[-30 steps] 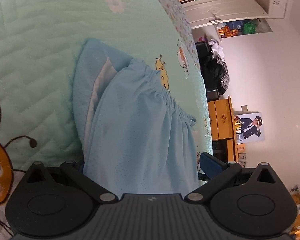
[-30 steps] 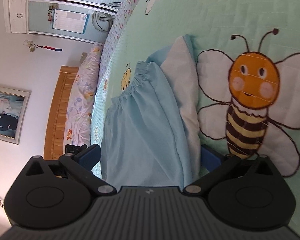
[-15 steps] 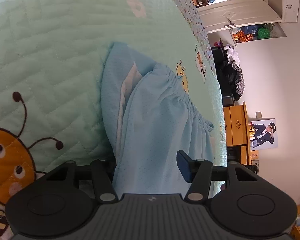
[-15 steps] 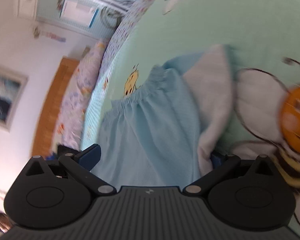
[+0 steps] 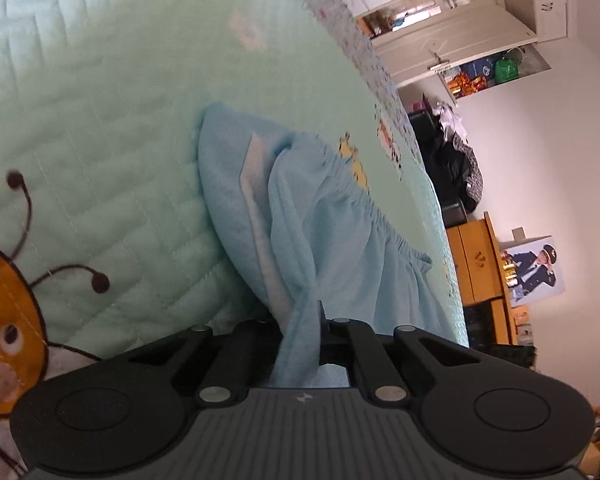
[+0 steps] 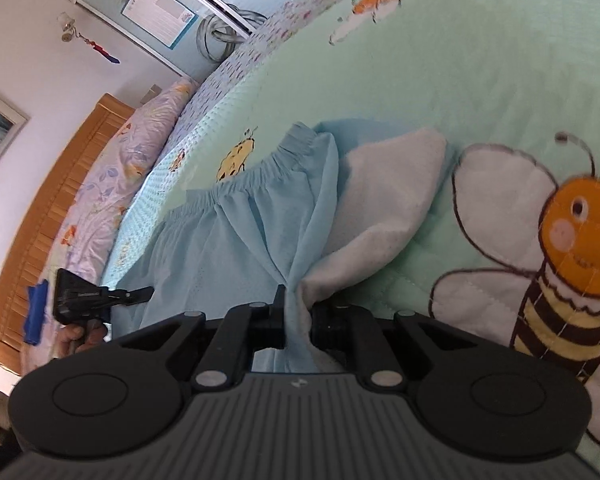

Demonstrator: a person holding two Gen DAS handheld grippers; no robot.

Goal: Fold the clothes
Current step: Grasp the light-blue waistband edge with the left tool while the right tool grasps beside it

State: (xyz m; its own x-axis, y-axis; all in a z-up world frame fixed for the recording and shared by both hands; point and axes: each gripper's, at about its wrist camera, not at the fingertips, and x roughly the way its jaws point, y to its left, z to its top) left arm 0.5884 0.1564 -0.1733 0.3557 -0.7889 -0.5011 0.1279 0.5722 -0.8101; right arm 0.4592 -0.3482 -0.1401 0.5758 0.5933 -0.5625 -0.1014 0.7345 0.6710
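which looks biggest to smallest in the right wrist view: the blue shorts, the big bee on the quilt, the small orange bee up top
1. blue shorts
2. big bee, cut off by the frame edge, so close to the shorts
3. small orange bee, also farther from the camera

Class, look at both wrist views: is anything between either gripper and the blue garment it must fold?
Nothing visible. The left gripper is shut on the blue garment, and the right gripper, jaws closing, already pinches its cloth.

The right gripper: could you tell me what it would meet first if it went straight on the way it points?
The right gripper is closing on the light blue shorts, so it would push into their bunched cloth and white lining at once. Beyond lies the green quilt, though depth is unclear.
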